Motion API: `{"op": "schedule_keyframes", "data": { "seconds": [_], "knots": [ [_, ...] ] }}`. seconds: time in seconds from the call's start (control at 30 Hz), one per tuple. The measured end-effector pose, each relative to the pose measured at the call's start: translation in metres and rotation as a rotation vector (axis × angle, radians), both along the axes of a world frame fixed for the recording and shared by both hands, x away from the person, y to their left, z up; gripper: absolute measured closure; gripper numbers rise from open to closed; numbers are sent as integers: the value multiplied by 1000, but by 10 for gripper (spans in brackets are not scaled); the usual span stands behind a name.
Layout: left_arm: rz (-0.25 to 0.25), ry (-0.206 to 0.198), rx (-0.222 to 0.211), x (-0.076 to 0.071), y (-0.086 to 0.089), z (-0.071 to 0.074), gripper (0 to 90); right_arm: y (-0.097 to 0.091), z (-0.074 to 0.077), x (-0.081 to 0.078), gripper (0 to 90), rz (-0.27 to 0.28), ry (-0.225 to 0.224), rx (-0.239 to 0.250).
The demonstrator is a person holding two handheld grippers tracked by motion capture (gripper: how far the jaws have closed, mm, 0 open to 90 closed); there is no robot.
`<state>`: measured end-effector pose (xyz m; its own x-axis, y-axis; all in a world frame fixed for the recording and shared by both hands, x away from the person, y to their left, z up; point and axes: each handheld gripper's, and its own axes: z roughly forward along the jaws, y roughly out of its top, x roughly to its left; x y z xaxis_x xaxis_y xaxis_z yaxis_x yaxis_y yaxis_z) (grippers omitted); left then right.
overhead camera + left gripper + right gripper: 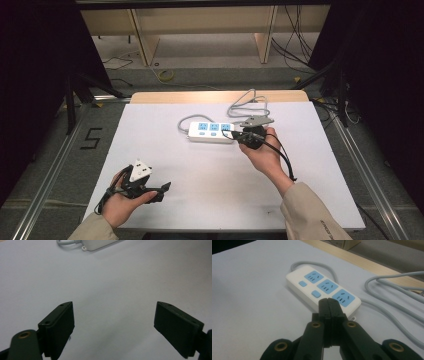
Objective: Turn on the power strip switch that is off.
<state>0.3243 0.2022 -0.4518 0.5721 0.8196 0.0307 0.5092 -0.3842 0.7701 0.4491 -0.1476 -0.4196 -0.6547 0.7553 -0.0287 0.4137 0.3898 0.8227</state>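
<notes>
A white power strip point(211, 132) with three blue sockets and two blue buttons lies at the middle back of the white table point(200, 175). Its grey cable point(247, 107) loops behind and to the right. In the right gripper view the power strip point(322, 288) lies just ahead of my right gripper point(329, 302), whose jaws are shut with nothing between them. From above, the right gripper point(231, 134) sits at the strip's right end. My left gripper point(164, 188) rests low at the front left, open and empty. Its jaws stand wide apart over bare table in the left gripper view point(113, 320).
The grey cable point(392, 295) runs over the table's wooden back edge point(220, 96). Black cables trail from both grippers. Metal rails flank the table, and shelving stands on the floor behind it.
</notes>
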Motion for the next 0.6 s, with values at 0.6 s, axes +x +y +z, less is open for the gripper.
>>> {"op": "schedule_keyframes", "data": {
  "seconds": [0.6],
  "knots": [
    [1, -1, -2, 0, 0, 0, 162, 15, -3, 18, 900, -1, 12, -31]
  ]
}}
